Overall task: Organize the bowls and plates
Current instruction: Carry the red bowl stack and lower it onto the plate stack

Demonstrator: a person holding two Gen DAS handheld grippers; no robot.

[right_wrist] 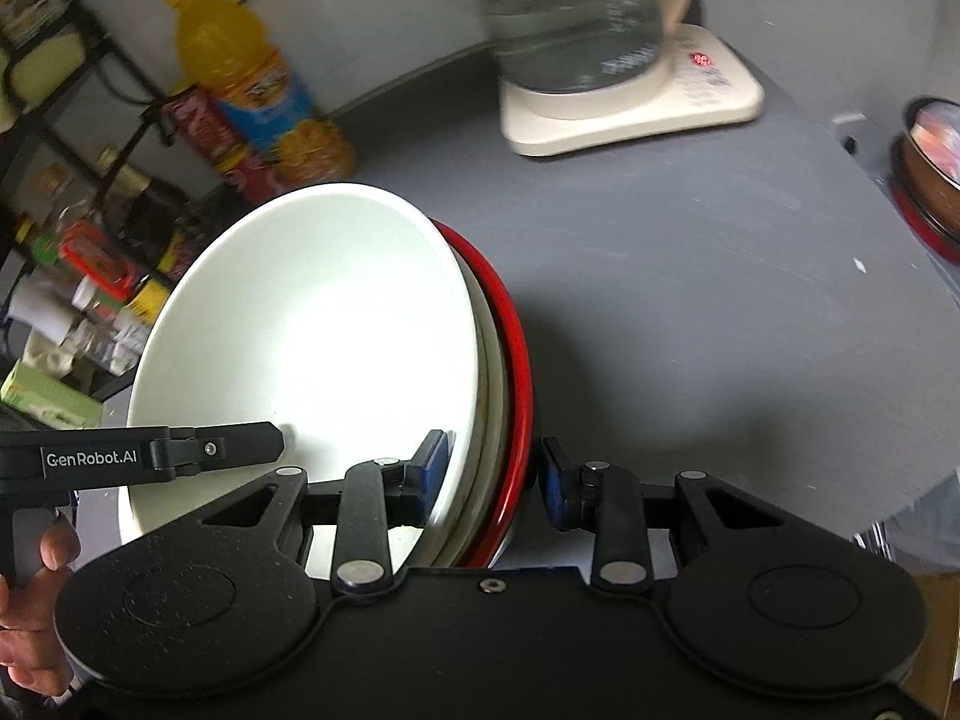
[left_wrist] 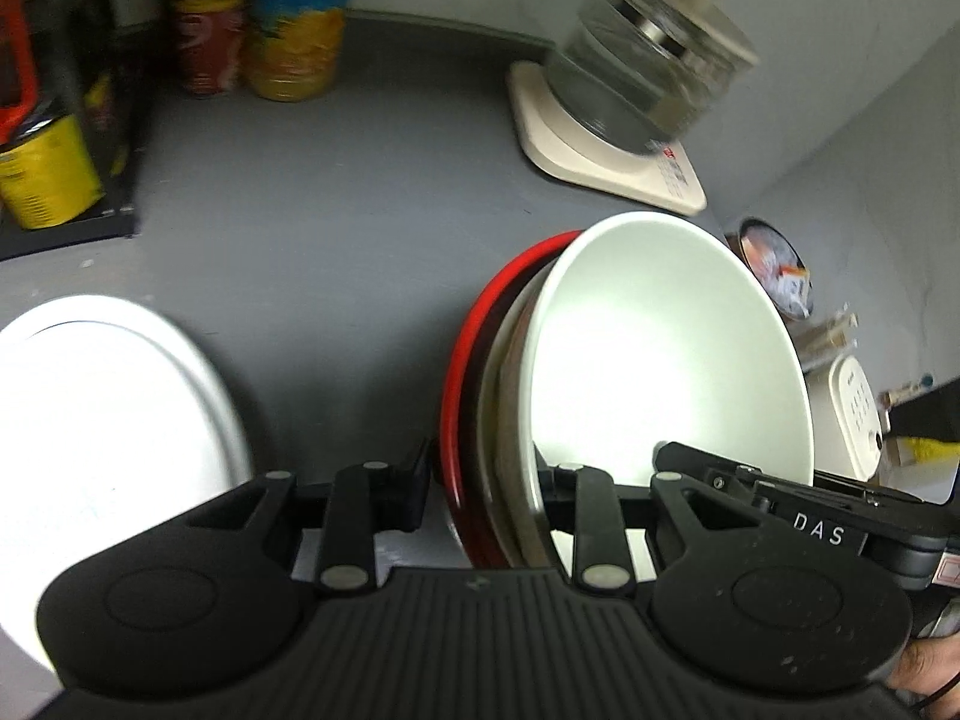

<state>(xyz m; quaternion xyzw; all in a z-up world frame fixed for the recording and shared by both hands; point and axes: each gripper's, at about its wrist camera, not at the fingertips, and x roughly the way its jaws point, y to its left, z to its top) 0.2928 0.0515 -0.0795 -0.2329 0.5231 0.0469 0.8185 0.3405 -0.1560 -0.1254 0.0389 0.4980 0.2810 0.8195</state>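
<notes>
A stack of dishes stands on edge between my two grippers: a white bowl (left_wrist: 666, 354) in front, cream plates behind it and a red plate (left_wrist: 462, 372) at the back. My left gripper (left_wrist: 480, 492) is shut on the stack's rim. In the right wrist view my right gripper (right_wrist: 492, 480) straddles the same stack, with the white bowl (right_wrist: 312, 336) to its left and the red plate (right_wrist: 516, 372) to its right; its left pad touches the bowl and its right pad stands slightly off the red rim. A white plate (left_wrist: 102, 420) lies flat at left.
An electric glass kettle (left_wrist: 648, 72) on a cream base stands at the back of the grey counter (left_wrist: 336, 204). Cans and a snack tube (left_wrist: 300, 18) stand back left. A juice bottle (right_wrist: 252, 84) and a black rack (right_wrist: 72, 138) are at left. A small round tin (right_wrist: 936, 162) sits at right.
</notes>
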